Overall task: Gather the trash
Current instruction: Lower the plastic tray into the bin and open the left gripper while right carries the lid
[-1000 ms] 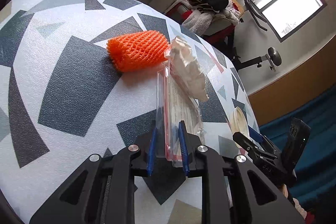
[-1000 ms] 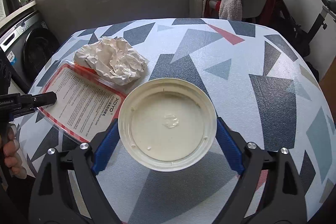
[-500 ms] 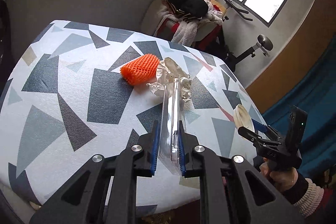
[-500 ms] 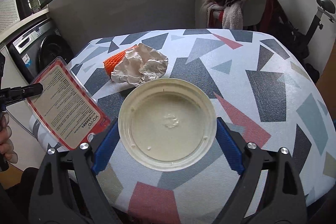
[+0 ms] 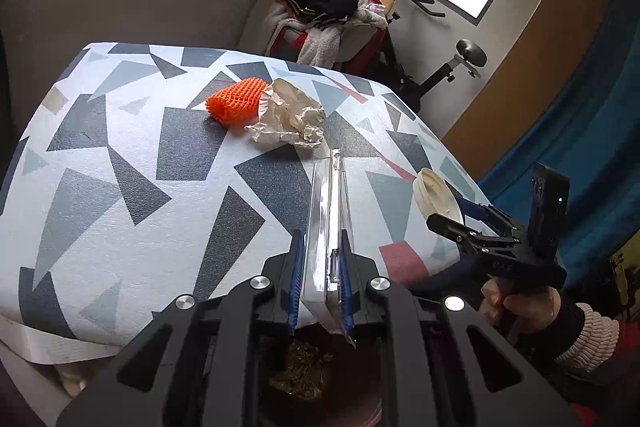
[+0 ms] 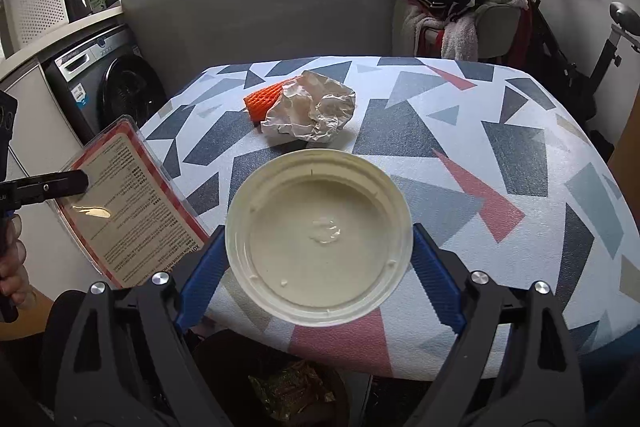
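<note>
I have both grippers loaded and lifted off the table (image 6: 500, 131). My left gripper (image 5: 320, 287) is closed on a clear plastic blister pack (image 5: 326, 211), pinched edge-on between the blue pads at the lower centre of its own view; in the right wrist view the same pack shows at the left edge with its printed, red-bordered card facing me. My right gripper (image 6: 318, 269) is clamped across a cream round lid (image 6: 318, 239), which fills the lower centre of that view, inner face up with a small smear in the middle; the jaws stand wide, one pad on each side of the rim. Below both grippers, at the bottom centre of each view, I can see a dark bin (image 6: 280, 383) with some crinkled wrapper scraps already inside, so I judge that I am about over the drop point. Neither held item has been let go. Left on the table are two pieces, touching each other in the upper middle of both views: an orange foam net sleeve (image 5: 236, 101) and a crumpled wad of whitish paper (image 5: 290, 121). I see no other trash on the patterned cloth. So, as I read it, roughly half the visible pieces are in hand, and two pickups remain after this drop.
</note>
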